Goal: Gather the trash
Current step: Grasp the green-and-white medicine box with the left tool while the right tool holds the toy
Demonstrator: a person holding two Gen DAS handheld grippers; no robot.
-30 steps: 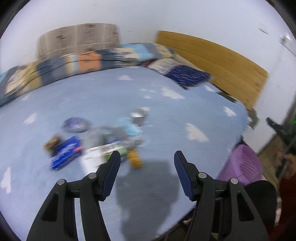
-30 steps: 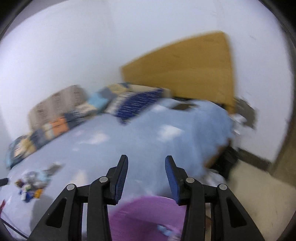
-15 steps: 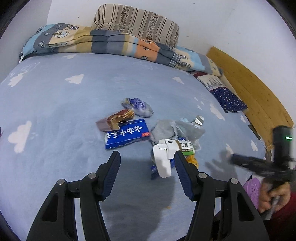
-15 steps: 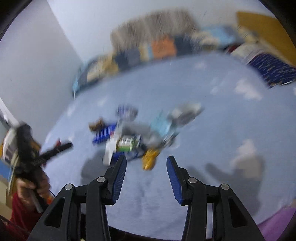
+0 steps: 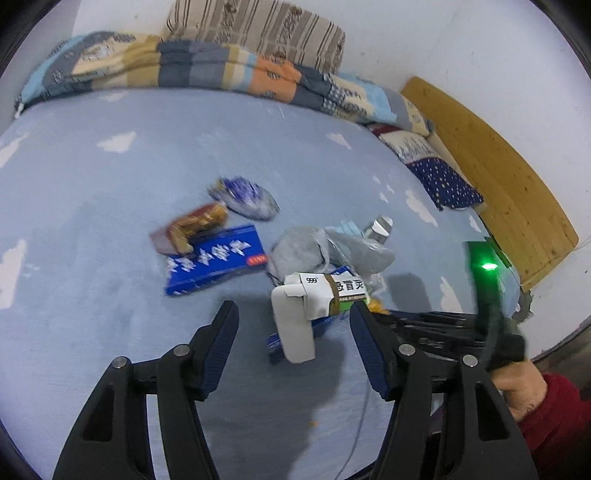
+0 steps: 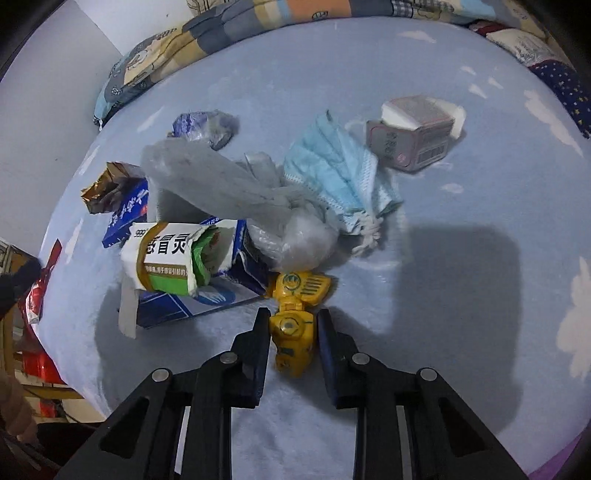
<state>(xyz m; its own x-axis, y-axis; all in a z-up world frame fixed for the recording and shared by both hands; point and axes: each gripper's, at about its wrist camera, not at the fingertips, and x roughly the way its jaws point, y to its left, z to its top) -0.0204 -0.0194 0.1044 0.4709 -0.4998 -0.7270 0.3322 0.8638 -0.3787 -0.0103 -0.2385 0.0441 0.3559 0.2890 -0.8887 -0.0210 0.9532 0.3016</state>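
A trash pile lies on the blue bed cover [image 6: 461, 295]. My right gripper [image 6: 293, 314] points down at a yellow wrapper [image 6: 291, 332]. Its jaws are closing with the wrapper between them, and a thin gap still shows at the right pad. My left gripper [image 5: 293, 308] hovers over a white-and-green medicine box [image 5: 325, 291], its jaws opening with nothing pressed between them. That box [image 6: 166, 258] rests on a flat blue carton [image 6: 207, 299]. Around it lie a grey bag [image 6: 214, 184], a blue face mask [image 6: 332, 166], a tissue pack [image 6: 413, 140], a blue box [image 5: 214, 258] and a brown wrapper [image 5: 192, 225].
A blue-silver wrapper [image 5: 247, 199] lies behind the blue box. A folded quilt [image 5: 221, 70] and a striped pillow [image 5: 258, 29] line the far edge. A wooden headboard [image 5: 498, 177] stands at the right. A hand in a red sleeve [image 5: 546, 402] holds the right gripper beside mine.
The right gripper swung from the purple basket and headboard down to the pile, and its jaws narrowed around the yellow wrapper. The left gripper came closer to the medicine box.
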